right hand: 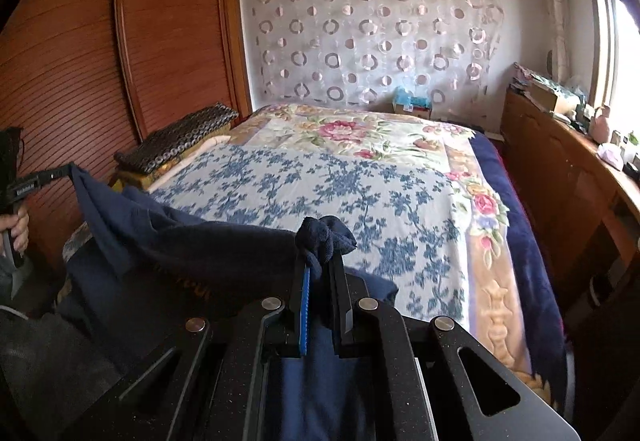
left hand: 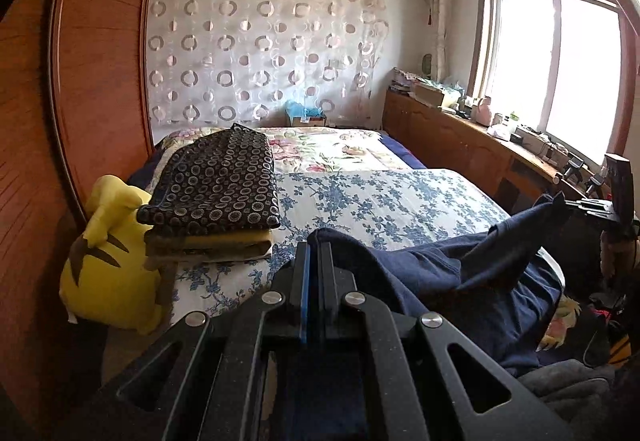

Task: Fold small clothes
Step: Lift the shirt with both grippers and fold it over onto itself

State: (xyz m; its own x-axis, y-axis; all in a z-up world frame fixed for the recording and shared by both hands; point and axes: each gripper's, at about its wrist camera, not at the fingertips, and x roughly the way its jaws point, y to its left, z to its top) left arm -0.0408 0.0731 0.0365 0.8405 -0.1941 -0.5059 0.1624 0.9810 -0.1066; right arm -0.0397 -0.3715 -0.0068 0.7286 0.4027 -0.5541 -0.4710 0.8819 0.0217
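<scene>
Left wrist view shows the left claw [left hand: 316, 241] clenched on one corner of a dark blue garment [left hand: 440, 273]. Far off at the right edge of that view, the right claw [left hand: 570, 203] pinches another corner, so the cloth hangs stretched between the two. Right wrist view shows the same thing from the other side: the right claw grips a bunched bit of blue cloth, and the left claw sits at the far left with a hand [right hand: 18, 231] around its handle.

The garment is up in the air over the near edge of the bed [right hand: 320, 177]. It is not flat yet and it sags in the middle. I think the folding of this piece has hardly begun. It must first be laid out on the blue flower sheet, then folded over, then put away.

A pile of folded cloth [left hand: 216, 193] with a dark ring pattern on top sits at the left side of the bed. Whether that is finished work, I cannot tell. A yellow plush toy [left hand: 108, 261] leans next to it. The middle of the bed looks free, so there is room to lay the garment down. The pile and the toy take up the left side. A wooden cabinet [left hand: 452, 137] with many small things runs under the window [left hand: 552, 53].
</scene>
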